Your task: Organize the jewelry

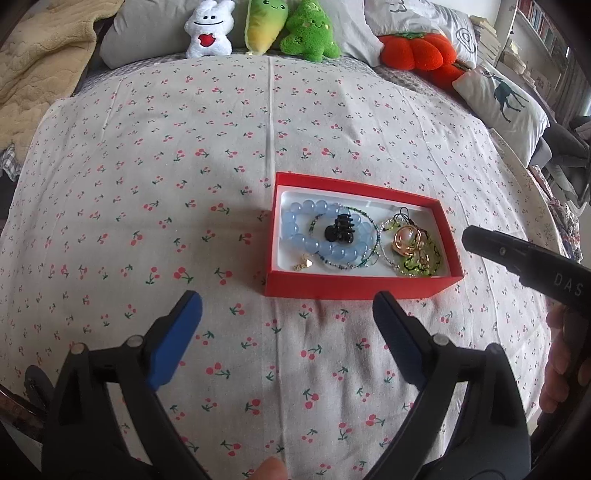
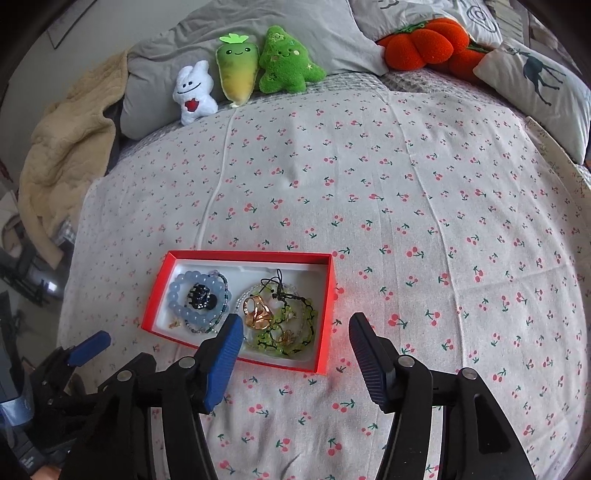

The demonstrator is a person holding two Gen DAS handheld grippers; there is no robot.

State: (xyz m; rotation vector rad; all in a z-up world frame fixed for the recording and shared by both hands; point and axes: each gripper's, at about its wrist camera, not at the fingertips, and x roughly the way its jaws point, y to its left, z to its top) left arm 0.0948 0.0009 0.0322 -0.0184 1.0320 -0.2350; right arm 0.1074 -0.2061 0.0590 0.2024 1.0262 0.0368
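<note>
A red box [image 1: 354,286] with a white lining lies on the cherry-print bedspread; it also shows in the right wrist view [image 2: 325,314]. It holds a blue bead bracelet [image 1: 295,236], a black hair claw [image 1: 341,228], thin beaded bracelets, a gold ring piece [image 1: 408,240] and a green bead charm [image 1: 421,266]. My left gripper [image 1: 288,306] is open and empty, just in front of the box. My right gripper [image 2: 295,328] is open and empty, over the box's near right corner. Its dark tip [image 1: 491,247] shows right of the box.
Plush toys [image 1: 258,26] and an orange pumpkin cushion [image 1: 413,50] line the bed's far side with grey pillows. A deer-print pillow [image 1: 506,99] lies far right, a beige blanket [image 1: 33,74] far left. The bedspread [image 1: 184,166] spreads around the box.
</note>
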